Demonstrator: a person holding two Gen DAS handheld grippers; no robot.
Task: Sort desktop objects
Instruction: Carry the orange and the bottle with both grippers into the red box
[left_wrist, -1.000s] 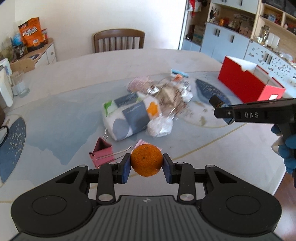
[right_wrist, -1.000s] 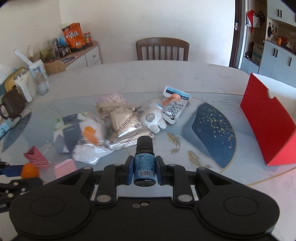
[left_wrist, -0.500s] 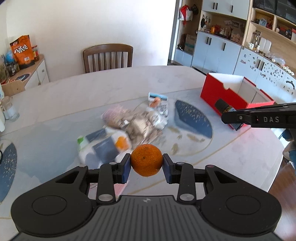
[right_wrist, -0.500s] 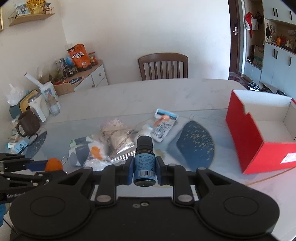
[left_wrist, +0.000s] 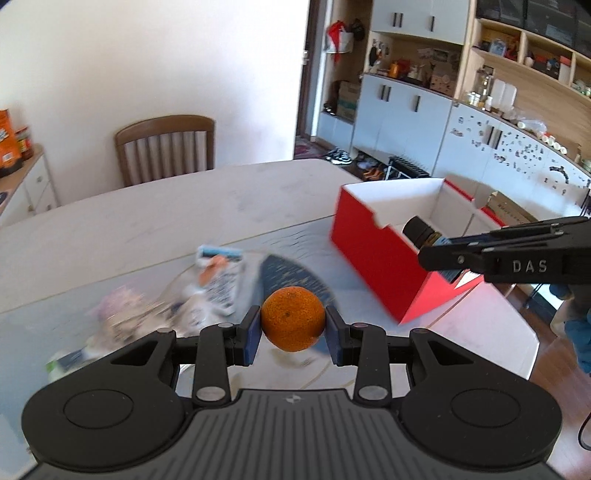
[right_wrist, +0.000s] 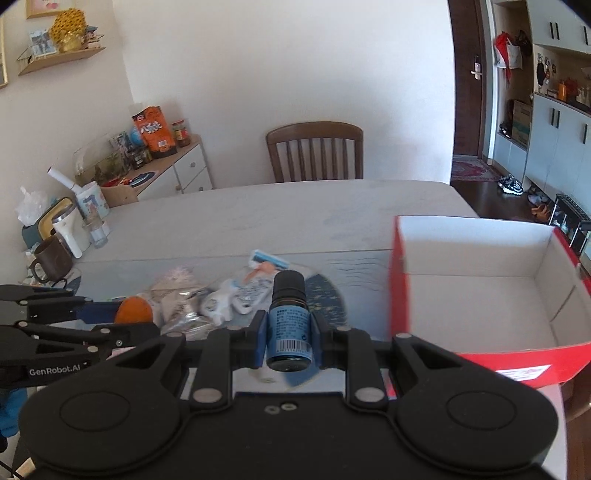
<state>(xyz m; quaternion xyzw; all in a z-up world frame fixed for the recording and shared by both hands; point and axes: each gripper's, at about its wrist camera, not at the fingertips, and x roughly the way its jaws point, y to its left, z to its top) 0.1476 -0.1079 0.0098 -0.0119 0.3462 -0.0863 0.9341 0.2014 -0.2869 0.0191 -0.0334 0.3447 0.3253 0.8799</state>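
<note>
— where's the orange (left_wrist: 293, 318)?
— clamped between the pads of my left gripper (left_wrist: 292, 334), held above the table (left_wrist: 147, 221), over the blurred heap of packets (left_wrist: 218, 284).
— and the other hand?
— my right gripper (right_wrist: 288, 338) is closed on a small blue bottle (right_wrist: 289, 321), cap up. the red box (right_wrist: 480, 280) sits open just to its right, white inside.

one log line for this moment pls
left claw: shut on orange | right claw: shut on blue bottle | red box: open, nothing visible inside | both items: airborne
</note>
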